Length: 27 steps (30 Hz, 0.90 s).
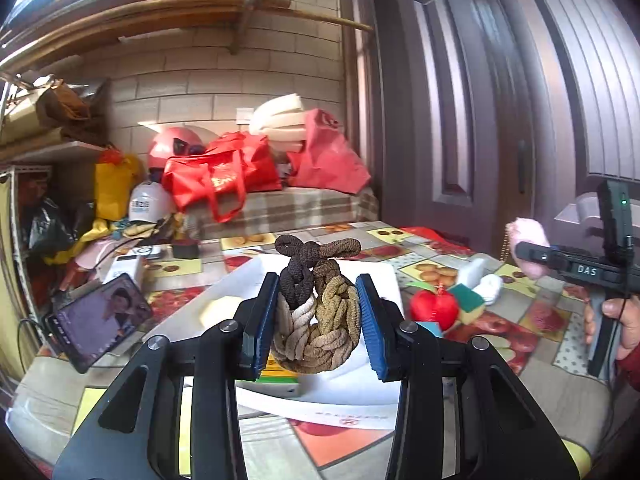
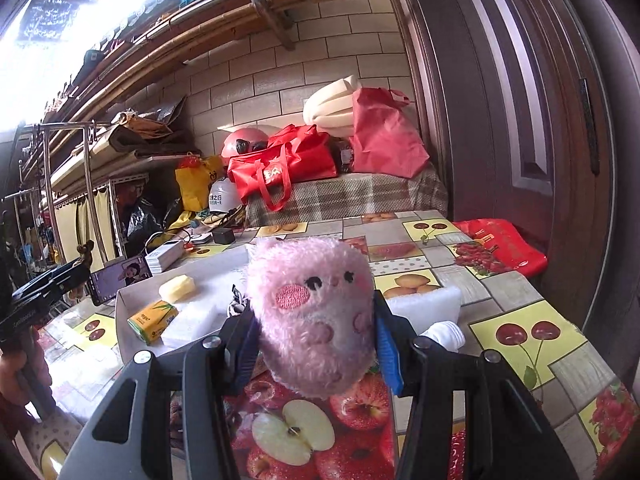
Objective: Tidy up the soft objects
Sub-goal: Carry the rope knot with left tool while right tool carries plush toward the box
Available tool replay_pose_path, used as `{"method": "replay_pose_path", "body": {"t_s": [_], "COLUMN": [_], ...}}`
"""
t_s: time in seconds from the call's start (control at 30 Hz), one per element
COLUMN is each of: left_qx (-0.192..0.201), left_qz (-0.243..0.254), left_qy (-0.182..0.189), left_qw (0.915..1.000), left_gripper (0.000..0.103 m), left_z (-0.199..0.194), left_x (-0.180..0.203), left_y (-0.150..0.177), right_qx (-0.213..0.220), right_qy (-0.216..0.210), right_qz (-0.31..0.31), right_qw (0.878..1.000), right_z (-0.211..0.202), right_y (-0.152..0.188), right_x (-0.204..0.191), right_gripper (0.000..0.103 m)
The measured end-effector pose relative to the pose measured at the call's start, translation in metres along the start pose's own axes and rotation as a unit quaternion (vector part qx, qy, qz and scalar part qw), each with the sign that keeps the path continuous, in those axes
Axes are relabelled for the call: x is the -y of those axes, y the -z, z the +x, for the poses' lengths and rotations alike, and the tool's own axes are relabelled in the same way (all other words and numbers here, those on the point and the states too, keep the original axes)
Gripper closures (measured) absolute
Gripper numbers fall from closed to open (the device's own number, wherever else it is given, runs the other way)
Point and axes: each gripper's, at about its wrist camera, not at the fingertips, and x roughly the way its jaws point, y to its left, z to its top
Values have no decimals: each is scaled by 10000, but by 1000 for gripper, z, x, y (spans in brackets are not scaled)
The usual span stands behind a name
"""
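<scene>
"DAS" reads on the right gripper point(image 1: 532, 254), clamped on a fluffy pink plush toy point(image 2: 316, 320) above the fruit-print tablecloth point(image 2: 516, 288). Left gripper point(image 1: 316, 320) pinches the braided brown-and-cream rope bundle point(image 1: 316, 312) over a white tray point(image 1: 384, 280); red apple-shaped plush point(image 1: 434, 308) lies beside it.

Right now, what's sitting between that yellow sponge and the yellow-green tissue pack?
Nothing: in the right wrist view, only bare white tray separates the yellow sponge from the tissue pack.
</scene>
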Motion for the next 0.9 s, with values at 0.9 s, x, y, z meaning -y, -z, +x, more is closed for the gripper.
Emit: {"method": "replay_pose_path", "body": {"t_s": [0.9], "left_qx": [-456], "left_qz": [-308], "left_qy": [-1140], "left_qw": [9919], "left_gripper": [65], "left_z": [86], "left_x": [-55], "left_y": [5], "right_qx": [-489], "right_qy": [-344], "right_qz": [-756], "right_qw": [9953], "right_z": [106], "right_y": [-11], "right_x": [-49], "right_gripper": [52]}}
